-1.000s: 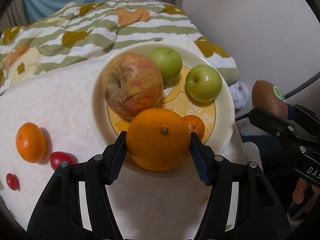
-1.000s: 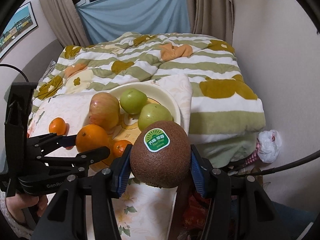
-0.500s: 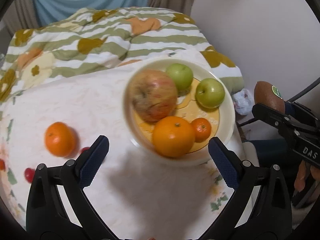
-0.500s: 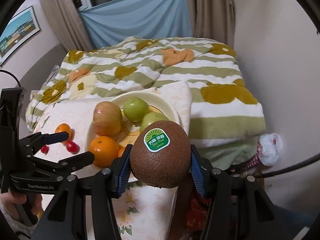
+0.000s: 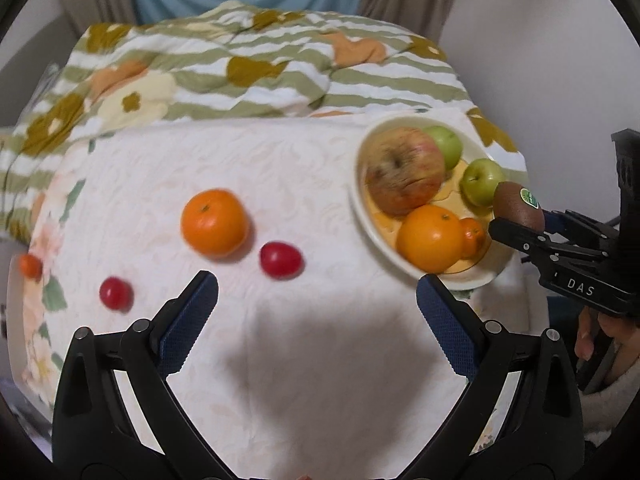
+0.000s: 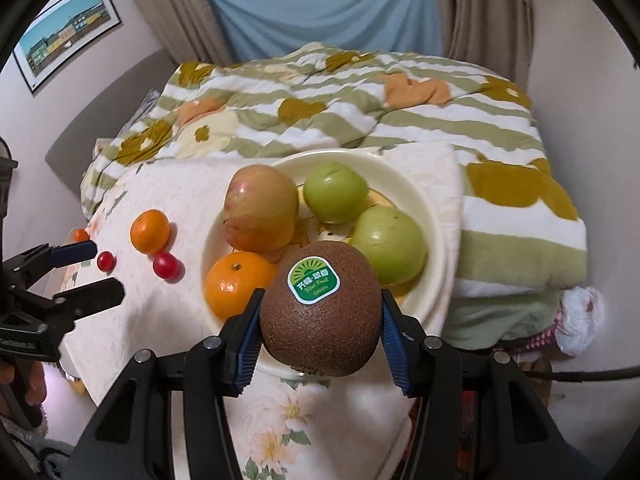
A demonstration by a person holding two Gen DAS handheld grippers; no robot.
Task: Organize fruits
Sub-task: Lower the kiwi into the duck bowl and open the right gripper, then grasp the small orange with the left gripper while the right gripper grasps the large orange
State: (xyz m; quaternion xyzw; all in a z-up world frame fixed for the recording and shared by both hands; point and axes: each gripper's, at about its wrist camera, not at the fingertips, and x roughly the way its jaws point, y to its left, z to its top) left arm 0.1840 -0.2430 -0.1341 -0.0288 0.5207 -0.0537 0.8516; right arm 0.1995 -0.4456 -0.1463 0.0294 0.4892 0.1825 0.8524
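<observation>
A cream bowl (image 5: 362, 216) (image 6: 424, 196) on the white cloth holds a red apple (image 5: 404, 176) (image 6: 260, 208), two green apples (image 6: 336, 192) (image 6: 388, 244), a big orange (image 5: 430, 238) (image 6: 234, 282) and a small orange (image 5: 474, 236). My left gripper (image 5: 316, 300) is open and empty, above the cloth left of the bowl. An orange (image 5: 214, 222) (image 6: 150, 231) and two red cherry tomatoes (image 5: 280, 260) (image 5: 116, 294) lie ahead of it. My right gripper (image 6: 320, 324) is shut on a brown kiwi (image 6: 320, 308) (image 5: 518, 204) just above the bowl's near rim.
A green-striped quilt (image 5: 260, 64) (image 6: 400, 100) is bunched behind the cloth. A tiny orange fruit (image 5: 30, 266) (image 6: 81, 235) lies at the cloth's far left. A wall (image 6: 592, 80) stands close on the right, with a white bag (image 6: 580, 316) below it.
My left gripper let go of the big orange in the bowl, opened wide and swung left toward the loose fruit. My right gripper moved the kiwi closer over the bowl.
</observation>
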